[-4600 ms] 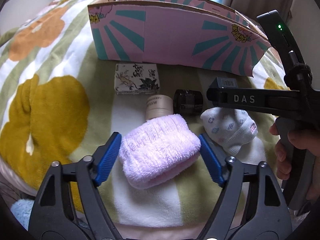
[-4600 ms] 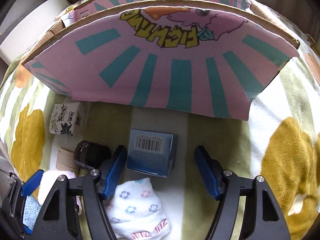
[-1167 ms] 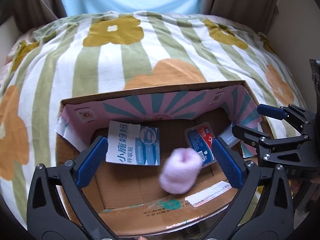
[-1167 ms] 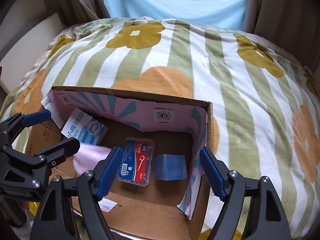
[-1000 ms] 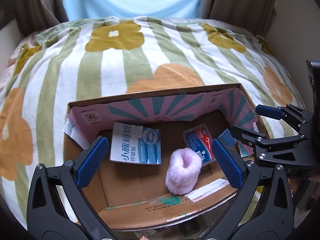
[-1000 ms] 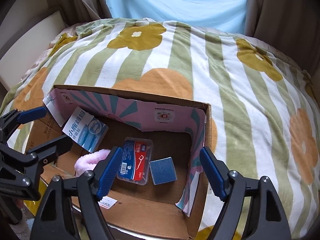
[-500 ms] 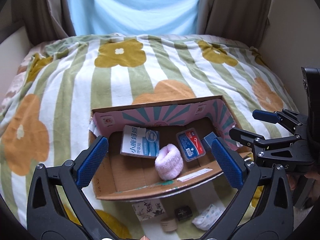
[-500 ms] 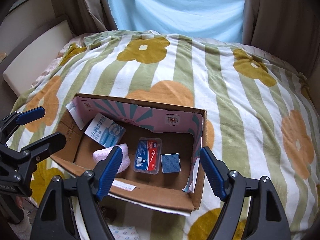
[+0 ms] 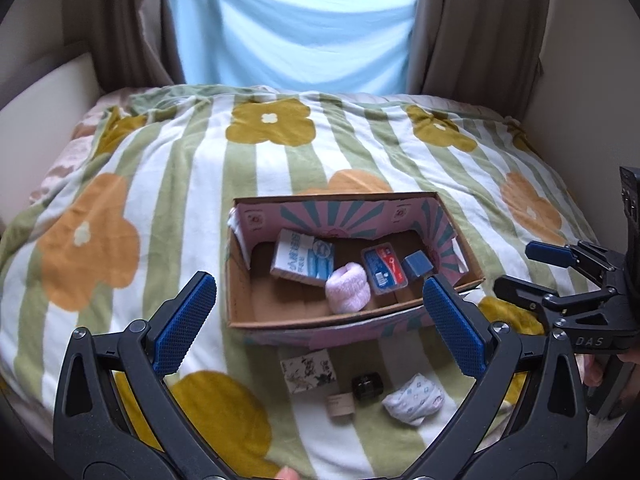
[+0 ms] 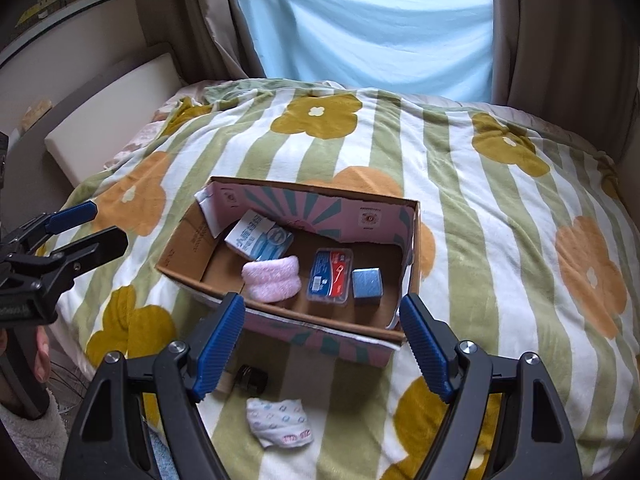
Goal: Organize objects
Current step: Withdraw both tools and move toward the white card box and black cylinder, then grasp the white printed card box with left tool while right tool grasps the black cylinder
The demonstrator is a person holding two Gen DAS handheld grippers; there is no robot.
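Note:
A cardboard box [image 9: 280, 322] [image 10: 188, 236] with a pink and teal lining stands open on the bed. Inside lie a pink fluffy roll [image 9: 347, 287] [image 10: 273, 278], a white and blue carton [image 9: 302, 262] [image 10: 260, 240], a clear floss case [image 9: 383, 267] [image 10: 331, 276] and a small blue box [image 9: 416, 266] [image 10: 367, 283]. In front of it lie a patterned box [image 9: 308, 371], a beige tube [image 9: 341, 404], a black jar [image 9: 366, 386] [image 10: 250, 378] and a white printed sock [image 9: 414, 397] [image 10: 280, 422]. My left gripper [image 9: 318, 324] and right gripper [image 10: 322, 348] both hang open and empty high above these.
A striped blanket with orange and yellow flowers [image 9: 280, 160] [image 10: 500, 220] covers the bed. Brown curtains and a blue sheet [image 10: 368, 28] hang behind it. A white cushion [image 10: 108, 116] lies at the left. A hand [image 10: 40, 354] holds the left tool.
The pink roll dropped from my left gripper into the box and settled. Both grippers then rose and drew back, so the box looks smaller and the loose things in front came into view.

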